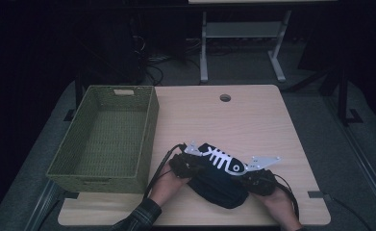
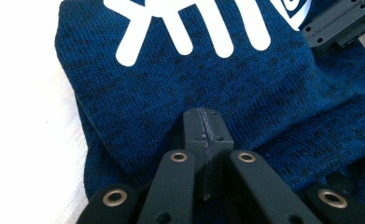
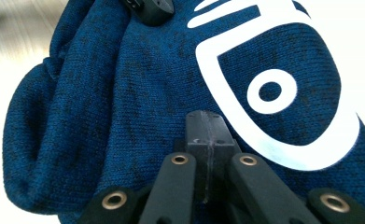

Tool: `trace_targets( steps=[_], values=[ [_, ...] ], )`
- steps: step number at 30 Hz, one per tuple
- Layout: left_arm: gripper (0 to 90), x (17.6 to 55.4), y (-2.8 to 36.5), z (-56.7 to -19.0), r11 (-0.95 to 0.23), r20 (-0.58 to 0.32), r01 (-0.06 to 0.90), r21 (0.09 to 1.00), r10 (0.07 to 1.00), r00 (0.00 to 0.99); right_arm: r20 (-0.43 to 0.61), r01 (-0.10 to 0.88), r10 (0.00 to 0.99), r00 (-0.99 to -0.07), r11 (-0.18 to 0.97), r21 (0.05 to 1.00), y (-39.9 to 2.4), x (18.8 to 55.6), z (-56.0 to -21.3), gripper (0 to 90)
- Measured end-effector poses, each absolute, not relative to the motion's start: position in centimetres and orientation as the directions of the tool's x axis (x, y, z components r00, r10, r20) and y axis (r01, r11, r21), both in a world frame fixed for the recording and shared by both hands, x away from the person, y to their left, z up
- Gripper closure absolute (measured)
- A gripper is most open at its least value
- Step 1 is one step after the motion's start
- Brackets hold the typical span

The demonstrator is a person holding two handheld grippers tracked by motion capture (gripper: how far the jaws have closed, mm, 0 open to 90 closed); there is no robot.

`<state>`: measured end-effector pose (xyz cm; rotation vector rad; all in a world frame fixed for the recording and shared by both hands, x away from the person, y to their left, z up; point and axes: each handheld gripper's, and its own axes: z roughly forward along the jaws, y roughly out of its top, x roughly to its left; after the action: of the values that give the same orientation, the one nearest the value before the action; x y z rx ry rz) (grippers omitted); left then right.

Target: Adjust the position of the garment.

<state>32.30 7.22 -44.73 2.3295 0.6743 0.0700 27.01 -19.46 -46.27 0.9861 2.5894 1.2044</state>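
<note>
A folded dark blue knitted garment (image 1: 219,187) with a white fish-skeleton print (image 1: 224,161) lies near the table's front edge. My left gripper (image 1: 198,166) is shut and its tips rest against the garment's left side. My right gripper (image 1: 244,176) is shut against the right side, by the fish's head. In the left gripper view the closed jaws (image 2: 203,117) lie on the blue knit (image 2: 273,93) below the white ribs, with nothing between them. In the right gripper view the closed jaws (image 3: 206,122) lie on the fabric (image 3: 101,116) beside the fish's eye (image 3: 270,91).
A green woven basket (image 1: 149,130) stands with nothing in it on the table's left side, close to my left hand. The wooden table (image 1: 253,120) has a round cable hole (image 1: 225,97) at the back. A white desk frame (image 1: 241,30) stands on the floor beyond.
</note>
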Motion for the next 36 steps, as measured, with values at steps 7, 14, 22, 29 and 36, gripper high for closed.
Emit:
trace_targets(
  steps=[7, 14, 22, 29, 36],
  values=[
    [76.6, 32.9, 8.0, -43.6, -0.566, -0.155, 0.471, 0.676, 0.516, 0.843, 0.158, 0.487, 0.623, -0.766, 0.403, 0.775, -21.0, 26.3, -45.1, 72.3],
    [49.4, 34.1, 8.7, -42.9, -0.51, -0.194, 0.517, 0.687, 0.557, 0.808, 0.138, 0.482, 0.689, -0.711, 0.335, 0.81, -23.8, 25.8, -44.4, 46.0],
    [25.2, 35.5, 9.2, -43.3, -0.512, -0.202, 0.543, 0.666, 0.577, 0.791, 0.093, 0.519, 0.785, -0.613, 0.311, 0.796, -27.0, 25.3, -45.1, 18.2],
    [17.5, 36.0, 8.9, -44.2, -0.518, -0.203, 0.556, 0.65, 0.587, 0.784, 0.078, 0.58, 0.833, -0.547, 0.311, 0.753, -28.7, 25.5, -47.0, 9.7],
    [15.5, 36.4, 8.6, -45.5, -0.565, -0.196, 0.56, 0.606, 0.577, 0.793, 0.07, 0.59, 0.834, -0.547, 0.325, 0.739, -28.9, 26.1, -48.1, 7.7]
  ],
)
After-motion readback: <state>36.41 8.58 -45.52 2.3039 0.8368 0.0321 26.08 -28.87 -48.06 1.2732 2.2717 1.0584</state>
